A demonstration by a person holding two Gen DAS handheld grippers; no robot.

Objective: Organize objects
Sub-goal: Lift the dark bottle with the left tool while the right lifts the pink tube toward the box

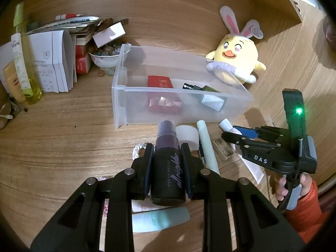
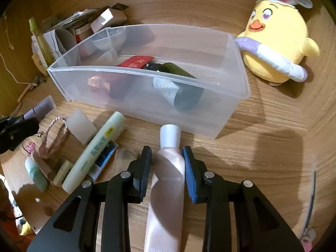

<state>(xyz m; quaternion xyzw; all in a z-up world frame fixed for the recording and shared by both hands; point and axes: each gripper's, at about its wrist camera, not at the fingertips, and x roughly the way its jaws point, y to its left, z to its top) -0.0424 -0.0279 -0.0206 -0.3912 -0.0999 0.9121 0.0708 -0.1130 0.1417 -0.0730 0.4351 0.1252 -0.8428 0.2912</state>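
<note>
My left gripper [image 1: 168, 147] is shut on a dark spray bottle [image 1: 168, 168] with a purple top, lifted just in front of the clear plastic bin [image 1: 178, 89]. The bin holds a red box [image 1: 159, 82] and a dark green bottle [image 1: 208, 89]. In the right wrist view a pale pink tube [image 2: 168, 178] with a white cap lies on the wooden table, pointing at the bin [image 2: 147, 71]. My right gripper [image 2: 167, 149] stands open around it, one finger on each side. From the left wrist view that gripper [image 1: 235, 133] sits low at the right, held by a hand in an orange sleeve.
A yellow plush chick [image 2: 279, 42] sits right of the bin. Loose items lie in front of the bin: a long pale green tube [image 2: 96, 147], a pink bracelet [image 2: 52, 138], a white pad [image 2: 80, 126]. Papers, boxes and a bowl of beads [image 1: 107, 56] crowd the back left, beside a tall yellow-green bottle [image 1: 23, 58].
</note>
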